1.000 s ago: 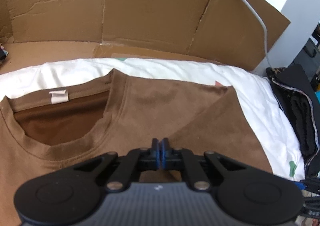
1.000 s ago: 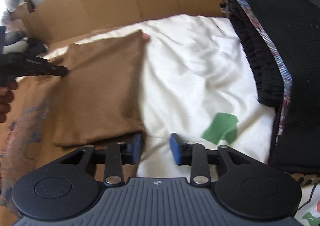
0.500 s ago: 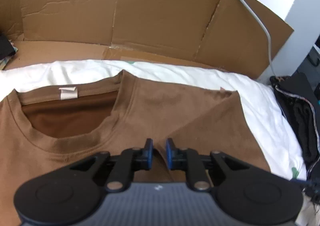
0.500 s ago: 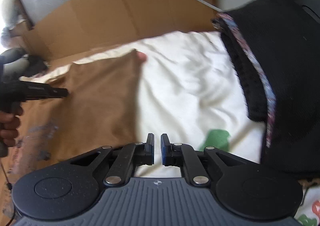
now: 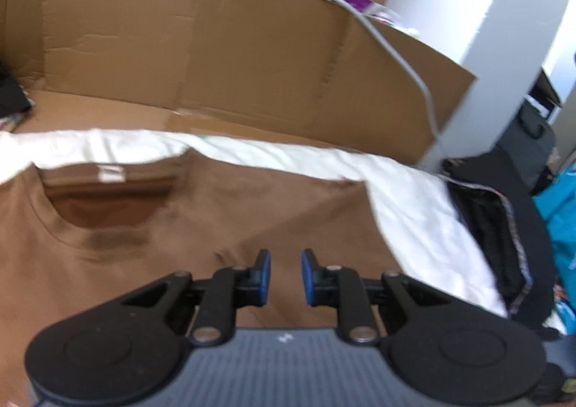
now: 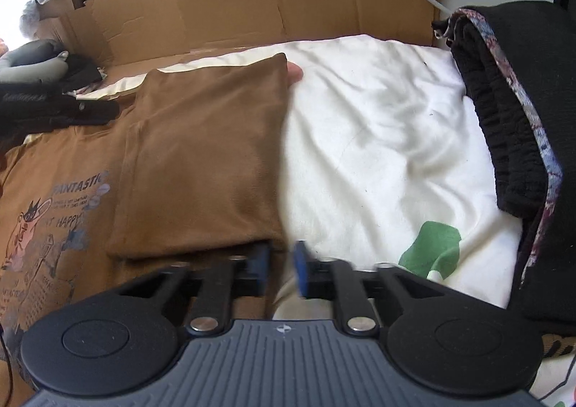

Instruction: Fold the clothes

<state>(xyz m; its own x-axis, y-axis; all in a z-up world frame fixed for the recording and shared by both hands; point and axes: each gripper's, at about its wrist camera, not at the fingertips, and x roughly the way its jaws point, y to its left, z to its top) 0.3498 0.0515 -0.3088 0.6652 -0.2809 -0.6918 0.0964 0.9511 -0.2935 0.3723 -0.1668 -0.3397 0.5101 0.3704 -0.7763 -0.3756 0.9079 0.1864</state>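
Your left tool [image 5: 285, 275] and right tool [image 6: 282, 268] are both a little open and hold nothing. The brown T-shirt [image 6: 201, 162] lies at the left of the frame on the white sheet [image 6: 378, 140] — one side folded in. Careless grabbing may drag this fold open.

Brown cotton t-shirt [image 5: 223, 227] spread flat on the bed, neck hole and pale label facing up. Right sleeve side already folded inward [image 6: 201, 162] over the chest, partly covering a grey cartoon print with "FANTASTIC" lettering. A bit blurry though.
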